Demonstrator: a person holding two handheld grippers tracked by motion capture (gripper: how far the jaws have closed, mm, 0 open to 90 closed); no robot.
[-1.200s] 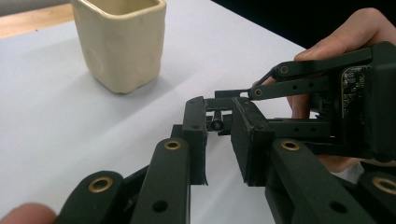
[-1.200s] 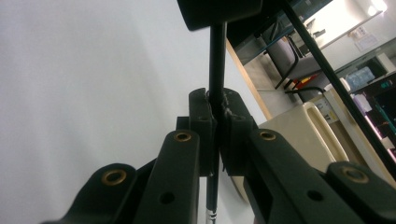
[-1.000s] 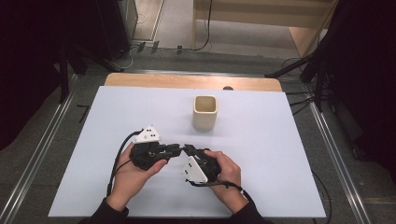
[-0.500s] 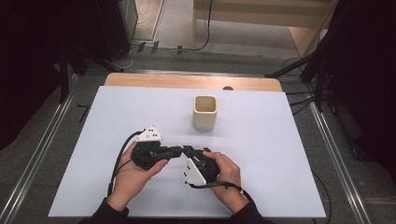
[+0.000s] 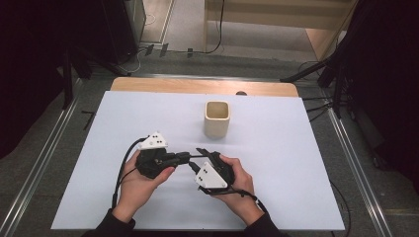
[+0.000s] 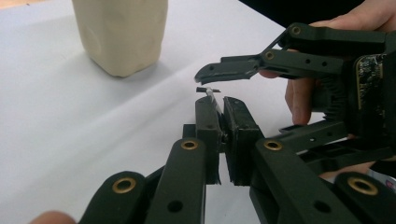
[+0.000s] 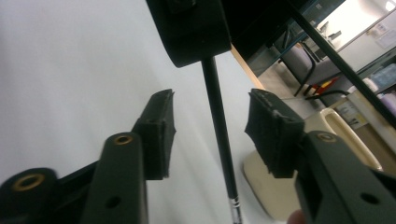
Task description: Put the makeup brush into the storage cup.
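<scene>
A thin black rod (image 5: 200, 156) is pinched between the jaws of my left gripper (image 5: 184, 158), above the white table near its front. In the left gripper view that gripper (image 6: 220, 106) is shut on the rod (image 6: 208, 91), whose short end pokes out past the pads. My right gripper (image 5: 198, 160) faces it from the right and stands open, with one jaw on each side of the rod and neither touching it. The rod (image 7: 220, 135) runs between the right gripper's (image 7: 211, 122) spread pads. A beige square cup (image 5: 217, 119) stands upright behind both grippers.
The white table top (image 5: 296, 163) has free room to the right and left of the hands. A wooden strip (image 5: 197, 86) runs along its far edge. Metal rails (image 5: 346, 148) flank the table, and cables lie on the floor beyond it.
</scene>
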